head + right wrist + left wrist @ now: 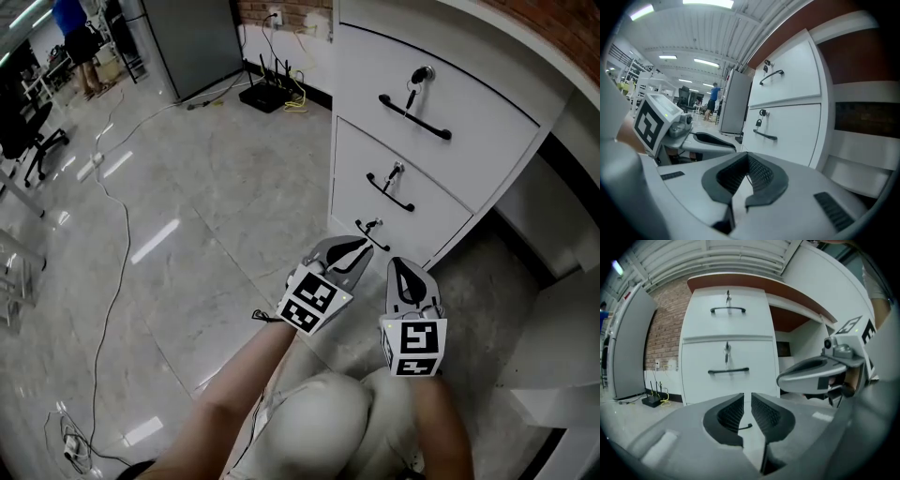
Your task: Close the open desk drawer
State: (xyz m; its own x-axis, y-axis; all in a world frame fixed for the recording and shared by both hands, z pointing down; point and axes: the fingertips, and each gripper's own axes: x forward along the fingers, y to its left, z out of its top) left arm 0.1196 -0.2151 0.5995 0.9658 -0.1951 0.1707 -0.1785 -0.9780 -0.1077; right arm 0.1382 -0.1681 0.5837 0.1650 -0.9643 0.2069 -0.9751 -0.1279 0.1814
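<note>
Since every front of the white drawer unit [441,150] under the bench [548,56] looks flush with its neighbours, the closing push seems to be over. I cannot vouch for the bottom drawer [349,217], though: the tongs partly cover it in the head view, and neither gripper view shows it. The unit stands at the far right of the scene, tucked beneath the bench, with open floor [216,206] to its left. The left tongs [747,401] are nearly together, with only a narrow slit between the ribbed pads and nothing in it. The right tongs [746,164] meet at their tips and hold nothing. Both hang side by side just on the near side of the unit, low down by the bottom drawer and apart from its face as far as the head view shows. What remains, I judge, is a check that the lowest front sits home. If it stands proud, it needs a flat press with closed tips close to its handle, straight along the line of travel so the drawer does not skew. Each drawer front is a wide rectangle whose long axis lies level across the unit, running from near left to far right in the head view. The middle drawer's black bar handle [729,371] lies along that same axis, below a key [726,348] in its lock. The fronts face outward toward the person, and a drawer would slide at right angles to its front, back under the bench.
</note>
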